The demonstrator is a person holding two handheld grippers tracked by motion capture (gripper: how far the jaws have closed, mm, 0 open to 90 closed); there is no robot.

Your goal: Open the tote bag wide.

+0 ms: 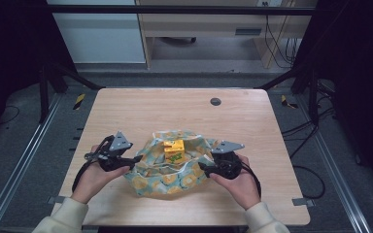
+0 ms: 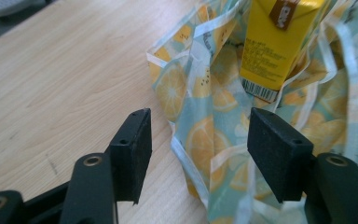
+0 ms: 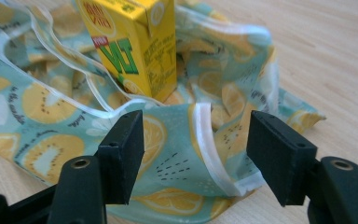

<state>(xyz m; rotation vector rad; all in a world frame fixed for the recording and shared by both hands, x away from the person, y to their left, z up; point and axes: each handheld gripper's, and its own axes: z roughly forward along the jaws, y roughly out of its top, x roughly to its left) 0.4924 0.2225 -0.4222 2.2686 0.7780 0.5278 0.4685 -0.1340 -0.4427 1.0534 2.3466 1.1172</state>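
Note:
A teal cloth bag (image 1: 170,167) printed with lemon slices lies crumpled on the wooden table (image 1: 126,111). A yellow drink carton (image 1: 174,150) stands upright in its open mouth. My left gripper (image 1: 135,159) is open at the bag's left edge, with a white-trimmed fold of the bag (image 2: 200,140) between its jaws. My right gripper (image 1: 203,166) is open at the bag's right edge, its jaws on either side of a trimmed fold (image 3: 205,140). The carton (image 2: 277,42) rises just beyond the left jaws, and the carton (image 3: 135,46) stands behind the right ones.
A round dark grommet (image 1: 215,101) sits in the table near its far edge. Bare wood spreads behind and beside the bag. Black frame posts (image 1: 43,92) and cables (image 1: 315,131) flank the table on the floor.

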